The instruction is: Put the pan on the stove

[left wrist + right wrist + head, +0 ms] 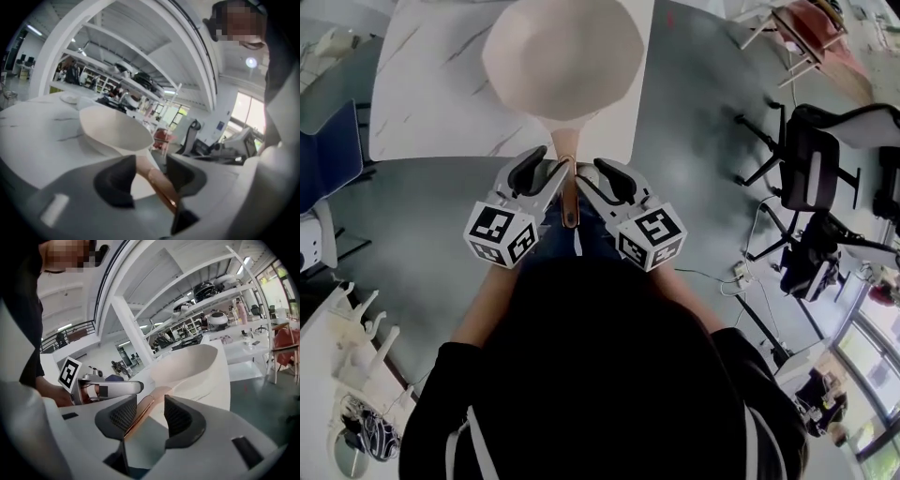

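Note:
A cream pan (562, 52) sits on the white marble table (422, 84), close to its near edge. Its copper-brown handle (569, 178) sticks out past that edge toward me. My left gripper (546, 174) and right gripper (595, 180) meet at the handle from either side. In the left gripper view the handle (157, 180) crosses slantwise between the open jaws of the gripper (150, 176), with the pan (115, 131) beyond. In the right gripper view the handle (140, 413) lies along the left pad of the gripper (147, 416), with a gap to the right pad. No stove is in view.
Black office chairs (811, 169) stand on the grey floor to the right, with cables (736, 272) trailing near them. A blue chair (323, 155) is at the left. A white rack (347, 347) sits at the lower left. Shelving fills the far background.

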Motion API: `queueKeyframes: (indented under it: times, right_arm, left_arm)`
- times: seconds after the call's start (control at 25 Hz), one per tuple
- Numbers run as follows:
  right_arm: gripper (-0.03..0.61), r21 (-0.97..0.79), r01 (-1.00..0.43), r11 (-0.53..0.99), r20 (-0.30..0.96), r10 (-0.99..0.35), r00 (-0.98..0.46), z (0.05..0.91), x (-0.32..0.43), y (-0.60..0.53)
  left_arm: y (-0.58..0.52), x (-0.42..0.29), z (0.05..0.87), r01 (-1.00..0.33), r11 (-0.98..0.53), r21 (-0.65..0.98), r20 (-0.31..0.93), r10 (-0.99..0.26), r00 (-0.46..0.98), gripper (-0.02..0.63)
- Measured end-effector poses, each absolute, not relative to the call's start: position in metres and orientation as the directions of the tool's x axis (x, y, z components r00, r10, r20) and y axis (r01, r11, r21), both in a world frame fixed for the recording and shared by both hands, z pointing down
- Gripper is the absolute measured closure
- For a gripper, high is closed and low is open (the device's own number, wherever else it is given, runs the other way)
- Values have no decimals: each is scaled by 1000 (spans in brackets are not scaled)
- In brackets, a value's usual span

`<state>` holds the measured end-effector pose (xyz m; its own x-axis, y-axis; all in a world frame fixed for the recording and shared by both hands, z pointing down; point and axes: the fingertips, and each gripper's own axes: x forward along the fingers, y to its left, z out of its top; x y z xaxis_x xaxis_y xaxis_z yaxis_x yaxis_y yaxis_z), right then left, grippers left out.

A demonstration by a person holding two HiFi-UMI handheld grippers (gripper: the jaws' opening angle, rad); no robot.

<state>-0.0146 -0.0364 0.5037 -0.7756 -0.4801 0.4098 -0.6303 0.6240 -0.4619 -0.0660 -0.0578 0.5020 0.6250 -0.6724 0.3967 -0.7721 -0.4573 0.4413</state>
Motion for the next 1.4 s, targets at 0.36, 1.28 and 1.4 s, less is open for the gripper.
queueKeyframes:
  times: [0.36, 1.28, 1.4]
  right_arm:
    - [372, -719, -453, 527, 339, -303, -891, 523, -22, -13]
    - [347, -887, -139, 440, 211, 119, -970, 541, -80, 40]
    - [347, -884, -124, 451, 202, 128, -971, 542, -84, 41]
  left_arm:
    - [-59, -61, 523, -629, -485, 608, 372, -526, 765, 324]
    - [-39, -4, 544, -118, -433, 894, 93, -77, 993, 299]
    - [-37, 2, 541, -73, -446, 892, 59, -46, 997, 330]
